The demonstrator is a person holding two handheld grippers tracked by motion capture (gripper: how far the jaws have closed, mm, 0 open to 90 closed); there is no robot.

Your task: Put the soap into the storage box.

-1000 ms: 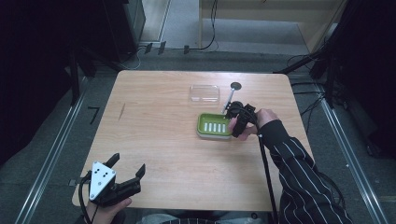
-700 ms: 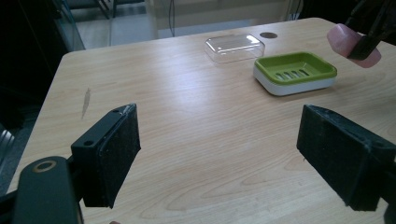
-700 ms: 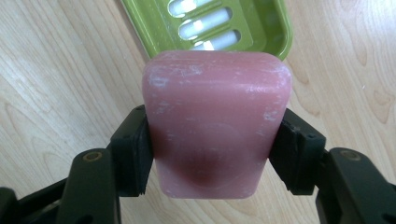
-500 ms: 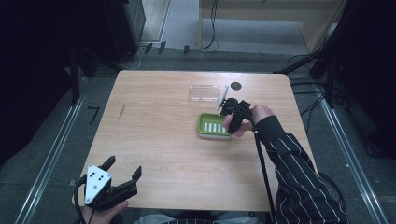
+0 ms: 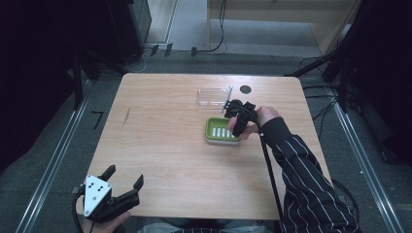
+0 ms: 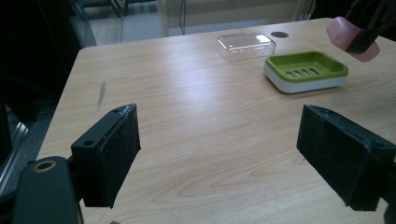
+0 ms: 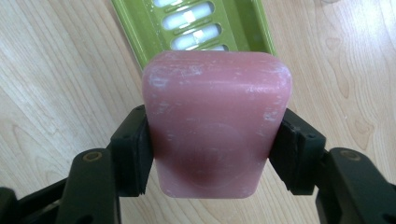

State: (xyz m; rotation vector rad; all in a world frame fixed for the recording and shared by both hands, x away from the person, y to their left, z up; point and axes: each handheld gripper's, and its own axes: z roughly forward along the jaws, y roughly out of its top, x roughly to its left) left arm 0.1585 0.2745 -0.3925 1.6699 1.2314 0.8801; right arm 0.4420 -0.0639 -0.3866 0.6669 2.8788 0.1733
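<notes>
My right tool (image 7: pixel 212 154) pinched the pink soap bar (image 7: pixel 215 121) above the green soap dish (image 5: pixel 221 131); my left tool (image 5: pixel 119 191) sat spread near the table (image 5: pixel 160 145) edge.

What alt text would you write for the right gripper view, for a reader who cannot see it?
The right gripper holds a pink soap bar between its two black jaws, above the near end of a green slotted soap dish. Light wooden table lies beneath.
</notes>
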